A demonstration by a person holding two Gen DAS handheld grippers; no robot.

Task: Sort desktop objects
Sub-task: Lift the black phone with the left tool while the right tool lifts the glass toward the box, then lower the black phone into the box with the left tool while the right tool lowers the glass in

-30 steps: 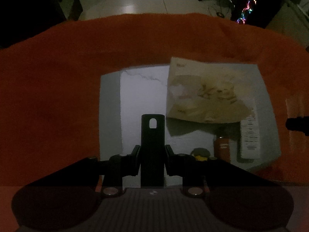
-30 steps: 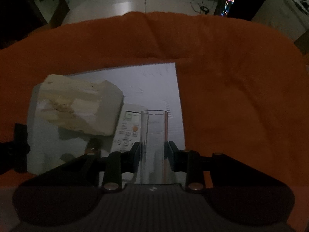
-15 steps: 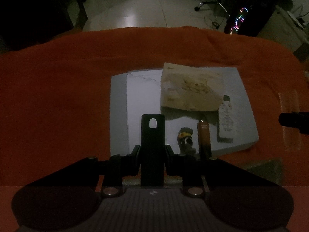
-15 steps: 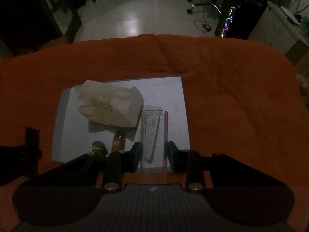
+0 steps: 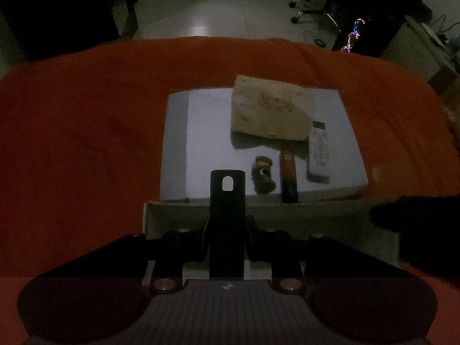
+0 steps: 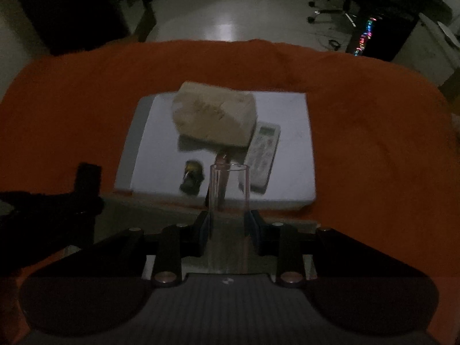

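A white board (image 5: 201, 132) (image 6: 290, 132) lies on the orange cloth. On it are a pale tissue pack (image 5: 270, 112) (image 6: 214, 119), a white remote (image 5: 318, 152) (image 6: 263, 155), an orange-brown lighter (image 5: 288, 175) (image 6: 221, 161) and a small dark and yellow object (image 5: 263, 172) (image 6: 192, 176). My left gripper (image 5: 227, 230) is shut on a flat black piece (image 5: 227, 215), held near the board's front edge. My right gripper (image 6: 228, 224) is shut on a clear plastic piece (image 6: 228, 189). The left gripper also shows at the left of the right wrist view (image 6: 86, 189).
The orange cloth (image 5: 86, 132) covers the table. A shallow pale box (image 5: 316, 215) lies just in front of the board, under both grippers. Beyond the table's far edge are a lit floor, office chairs and a computer with coloured lights (image 5: 353, 34).
Both grippers have drawn back and up from the board. The board's objects now look smaller and farther, and the pale box has come into view below.
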